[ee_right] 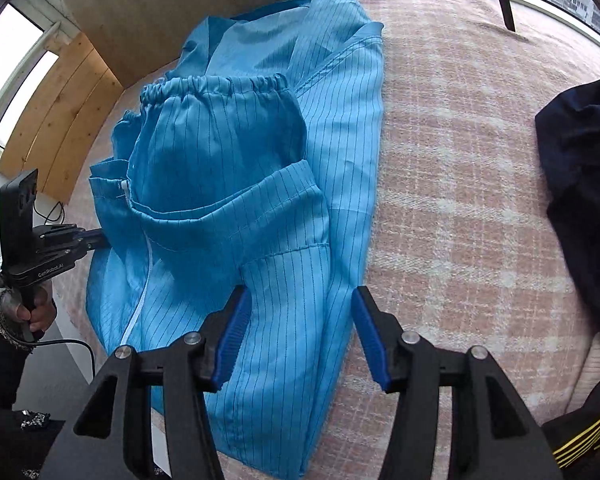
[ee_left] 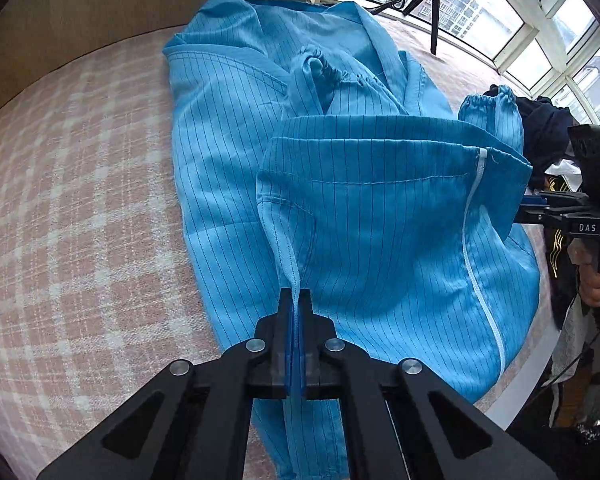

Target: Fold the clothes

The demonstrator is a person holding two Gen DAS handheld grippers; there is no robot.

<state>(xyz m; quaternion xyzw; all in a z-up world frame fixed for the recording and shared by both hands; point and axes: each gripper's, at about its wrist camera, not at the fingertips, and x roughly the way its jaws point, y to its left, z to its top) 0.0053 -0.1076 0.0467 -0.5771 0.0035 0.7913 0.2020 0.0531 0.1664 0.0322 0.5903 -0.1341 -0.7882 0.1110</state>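
A: How many garments?

B: One blue striped garment [ee_left: 228,152] on the pink checked blanket [ee_left: 60,200], its long axis running from the grippers away to the collar near the window. One dark garment [ee_right: 580,184] lies well apart to the right; what sort is hard to tell.

A: Cuffs?

B: Two gathered ones; one [ee_right: 216,84] is folded onto the body.

A: Grippers?

B: Two. The left gripper [ee_left: 295,300] is clamped on a hem fold. The right gripper [ee_right: 298,316] stands parted over the fabric, pads [ee_right: 230,336] not pressing.
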